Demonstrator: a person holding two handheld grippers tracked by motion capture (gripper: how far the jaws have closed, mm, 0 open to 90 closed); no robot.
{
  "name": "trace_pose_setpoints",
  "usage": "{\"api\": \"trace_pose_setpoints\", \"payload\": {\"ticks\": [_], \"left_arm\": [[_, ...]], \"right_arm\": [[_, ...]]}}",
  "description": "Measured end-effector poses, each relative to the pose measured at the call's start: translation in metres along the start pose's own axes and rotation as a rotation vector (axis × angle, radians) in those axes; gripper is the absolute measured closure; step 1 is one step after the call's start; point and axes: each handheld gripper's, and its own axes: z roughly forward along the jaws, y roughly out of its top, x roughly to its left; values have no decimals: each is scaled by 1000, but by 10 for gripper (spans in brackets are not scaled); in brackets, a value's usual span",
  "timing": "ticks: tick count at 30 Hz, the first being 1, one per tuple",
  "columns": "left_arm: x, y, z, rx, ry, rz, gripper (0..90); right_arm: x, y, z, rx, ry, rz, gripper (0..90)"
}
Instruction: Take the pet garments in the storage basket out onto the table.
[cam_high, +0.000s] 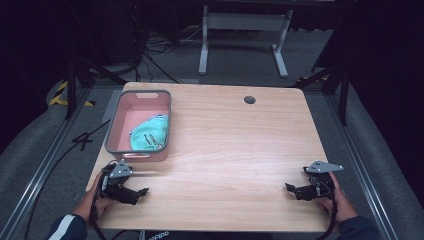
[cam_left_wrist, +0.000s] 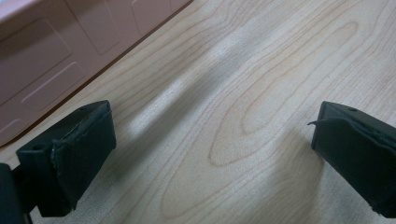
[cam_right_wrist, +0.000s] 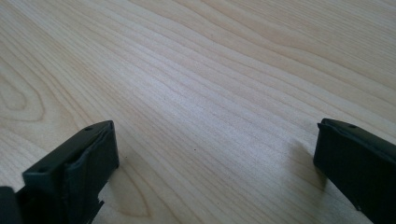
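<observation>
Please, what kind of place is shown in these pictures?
Probably a lab or studio arranged for recording manipulation tasks. A single wooden table stands between dark curtains, with cables lying on the grey floor behind it. A person holds the left gripper and right gripper, each with open fingers.

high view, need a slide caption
Pink bin holding a teal mask on a wooden table, left gripper and right gripper open nearby.

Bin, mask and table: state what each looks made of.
Bin: likely moulded plastic, matt pink with a grey rim and recessed side panels. Mask: soft teal fabric, cupped, printed lettering. Table: pale wood grain with a slight sheen, possibly laminate.
</observation>
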Motion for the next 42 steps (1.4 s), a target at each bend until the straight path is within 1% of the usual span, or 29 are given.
{"api": "trace_pose_setpoints", "payload": {"ticks": [9, 13, 16, 17, 20, 21, 22, 24, 25, 26, 27, 28, 29, 30, 31, 32, 33, 34, 35, 36, 39, 40, 42], "left_arm": [[0, -1, -1, 2, -1, 3, 0], [1, -1, -1, 2, -13, 12, 0], [1, -1, -1, 0, -8, 9, 0], [0, -2, -2, 3, -4, 8, 4], [2, -2, -4, 13, -21, 17, 4], [4, -2, -5, 34, -34, 33, 5], [4, -1, -7, 53, -41, 37, 5], [4, 0, -7, 56, -39, 41, 11], [4, 0, -8, 54, -43, 50, 29], [4, 0, -10, 60, -50, 47, 63], [3, 0, -10, 51, -56, 50, 102], [3, 1, -13, 50, -58, 64, 159], [3, 2, -14, 63, -53, 73, 206], [2, 3, -14, 66, -46, 69, 191], [1, 3, -15, 66, -55, 64, 156], [1, 4, -17, 67, -52, 76, 167], [0, 5, -19, 69, -53, 80, 208], [-1, 6, -22, 66, -52, 90, 201], [-1, 7, -24, 64, -58, 85, 202], [-1, 8, -27, 68, -46, 87, 202], [-2, 9, -33, 49, -42, 80, 203], [-1, 10, -36, 51, -34, 92, 203], [-2, 12, -39, 44, -26, 92, 203]], "right_arm": [[0, 0, 0, 0, 0, 0, 3], [0, 0, 0, 1, -4, 2, 4], [1, 0, 0, 2, -7, 3, 4], [1, 0, 0, 1, -6, 5, 4], [0, 0, 0, 1, -5, 4, 4], [1, 0, 0, 1, -5, 4, 4], [1, 0, 0, 1, -5, 4, 4], [1, 0, 0, 2, -6, 3, 4], [1, 0, 0, 1, -5, 3, 4], [1, 0, 0, 1, -6, 3, 4], [1, 0, 0, 1, -6, 4, 4], [1, 0, 0, 2, -6, 3, 4], [1, 0, 0, 1, -6, 4, 4], [1, 0, 0, 1, -6, 4, 4], [1, 0, 0, 1, -6, 4, 4], [1, 0, 0, 1, -6, 5, 4], [1, 0, 0, 1, -6, 4, 4], [1, 0, 0, 1, -6, 4, 4], [1, 0, 0, 1, -6, 4, 4], [1, 0, 0, 1, -6, 4, 4], [1, 0, 0, 1, -6, 3, 4], [1, 0, 0, 1, -6, 4, 4], [1, 0, 0, 1, -6, 4, 4]]}}
